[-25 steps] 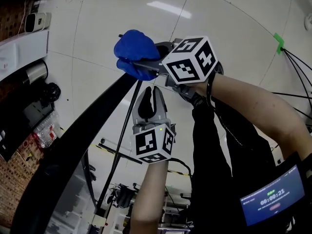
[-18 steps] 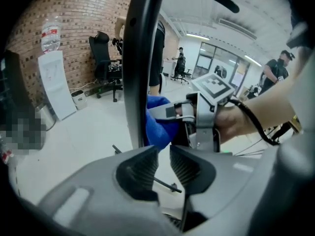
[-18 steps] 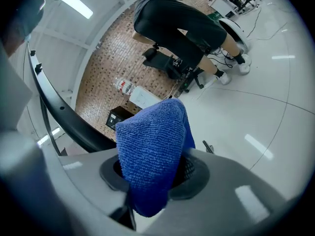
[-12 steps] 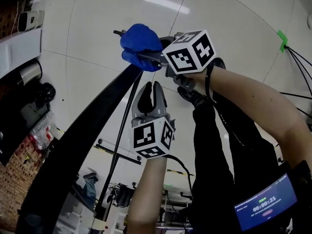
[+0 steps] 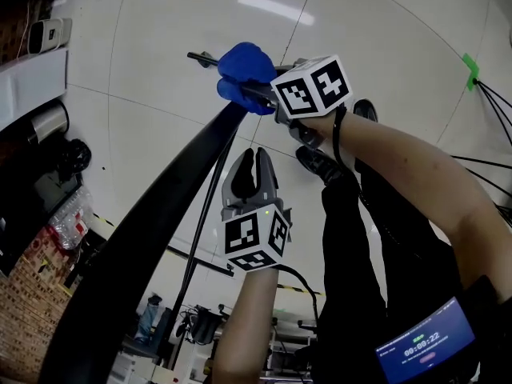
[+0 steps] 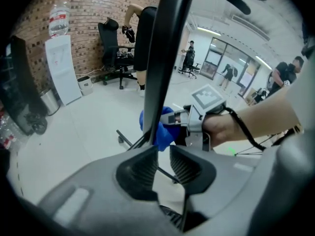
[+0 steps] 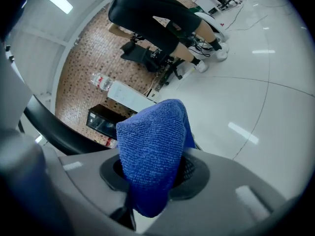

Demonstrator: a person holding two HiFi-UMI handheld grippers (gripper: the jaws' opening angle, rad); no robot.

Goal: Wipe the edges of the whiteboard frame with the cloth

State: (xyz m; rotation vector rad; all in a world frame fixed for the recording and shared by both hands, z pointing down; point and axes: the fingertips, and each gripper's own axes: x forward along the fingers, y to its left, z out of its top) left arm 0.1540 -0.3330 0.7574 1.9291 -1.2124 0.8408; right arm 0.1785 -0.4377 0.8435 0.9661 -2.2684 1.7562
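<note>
The blue cloth (image 5: 244, 69) is bunched against the far end of the whiteboard's dark frame edge (image 5: 164, 218). My right gripper (image 5: 258, 94) is shut on it. In the right gripper view the cloth (image 7: 152, 146) fills the space between the pads and the frame (image 7: 51, 129) runs off to the left. My left gripper (image 5: 250, 157) hangs just right of the frame and of a thin black rod (image 5: 210, 214), touching neither. In the left gripper view its pads (image 6: 140, 166) stand a narrow gap apart with nothing between them, and the frame (image 6: 165, 48) rises ahead.
A water dispenser (image 6: 60, 68), a bin (image 6: 49, 101) and a black office chair (image 6: 114, 45) stand by the brick wall. People stand far off (image 6: 189, 58). Black cables (image 5: 490, 102) and green tape (image 5: 474, 61) lie on the white floor at the right.
The right gripper has carried the cloth further along the frame's edge toward the floor. The left gripper has sunk alongside it. Neither gripper's jaws have changed.
</note>
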